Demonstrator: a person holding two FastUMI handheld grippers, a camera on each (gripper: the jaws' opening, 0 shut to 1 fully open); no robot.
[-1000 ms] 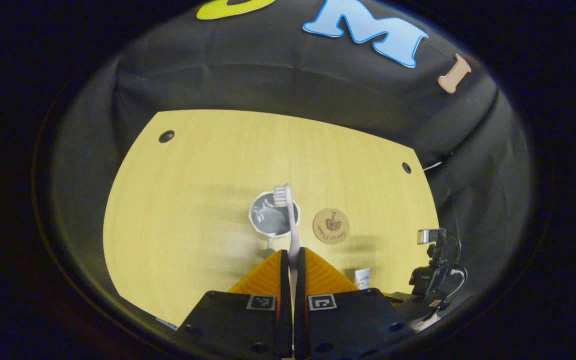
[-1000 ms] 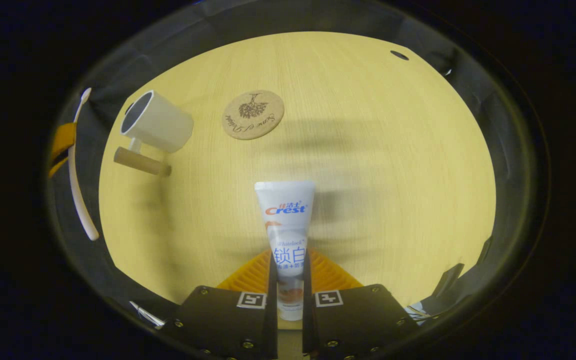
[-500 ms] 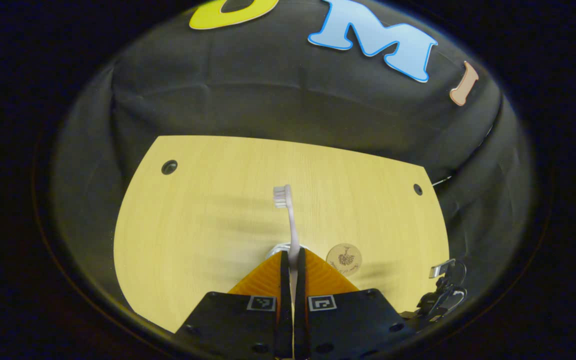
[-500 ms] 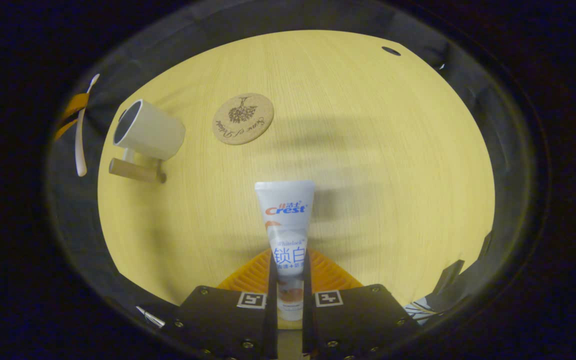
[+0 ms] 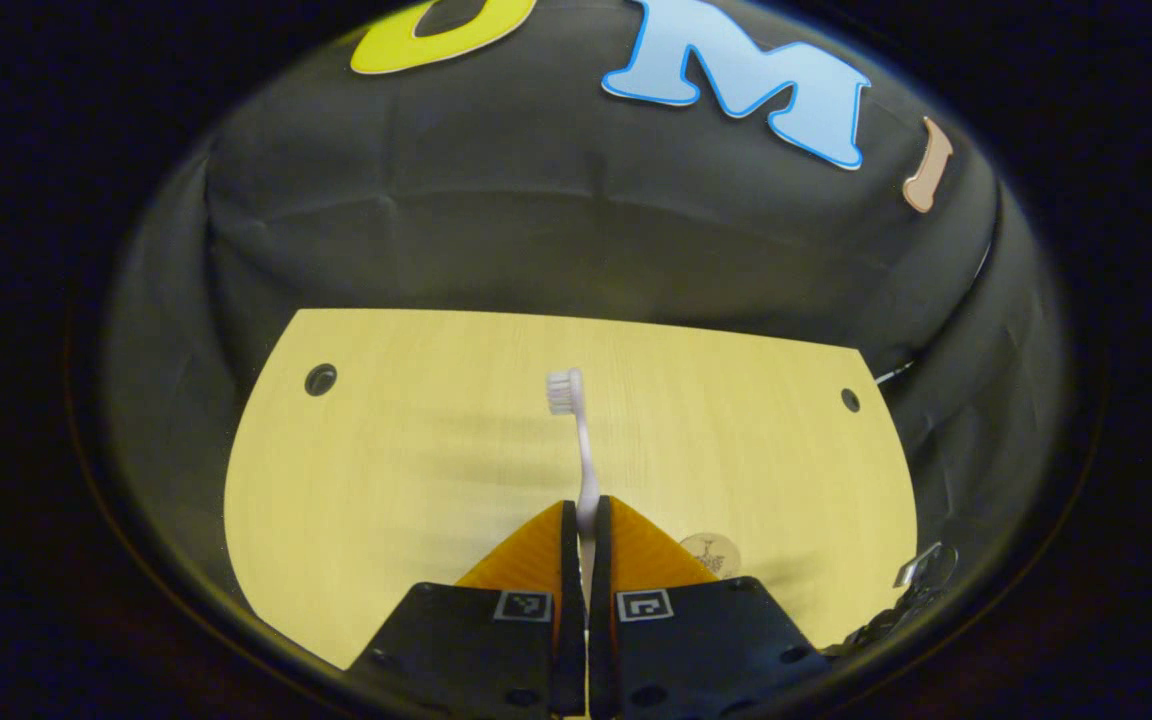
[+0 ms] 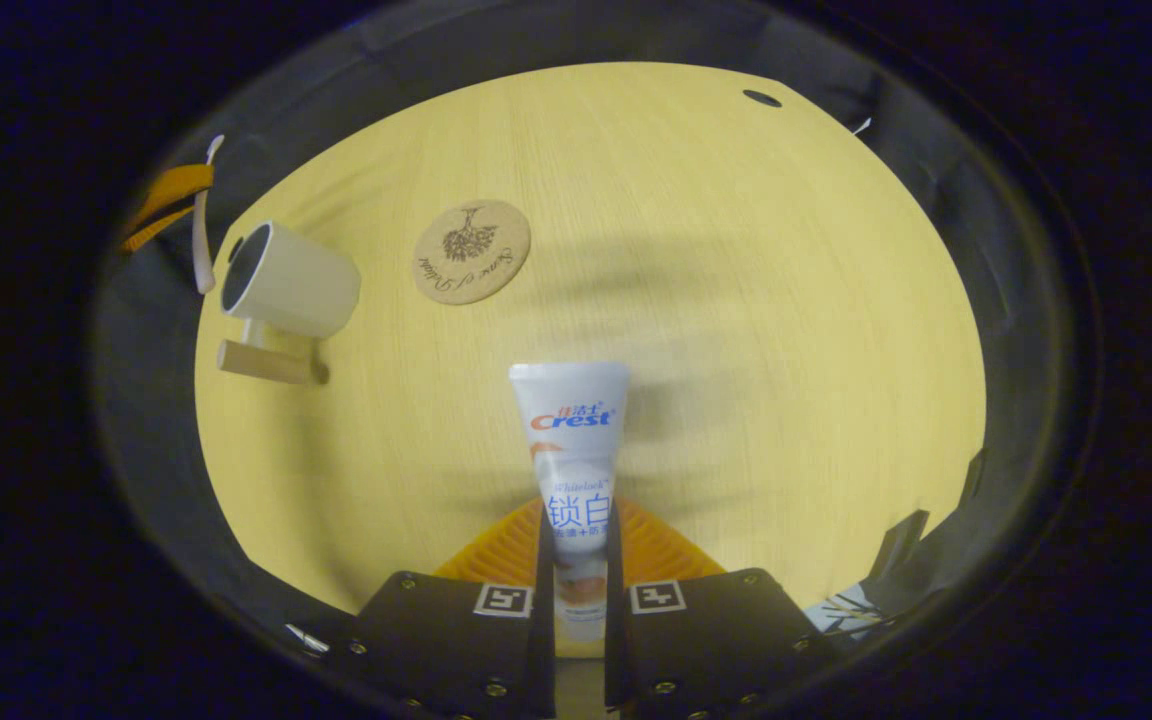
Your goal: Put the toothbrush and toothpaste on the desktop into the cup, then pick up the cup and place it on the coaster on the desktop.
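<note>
cup [image 6: 288, 281] now gone behind left claw [image 5: 584, 520] pinching toothbrush [image 5: 576, 440], coaster [image 5: 711, 553] half-hidden; right claw [image 6: 576, 545] clamping toothpaste [image 6: 571, 450]

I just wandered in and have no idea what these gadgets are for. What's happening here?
A person holds a two-finger gripper in each hand over a wooden desktop. The left gripper is clamped on a toothbrush, bristles pointing away. The right gripper pinches a toothpaste tube. A white cup with a wooden handle stands on the desktop beside a round cork coaster. Neither item is in the cup yet.
</note>
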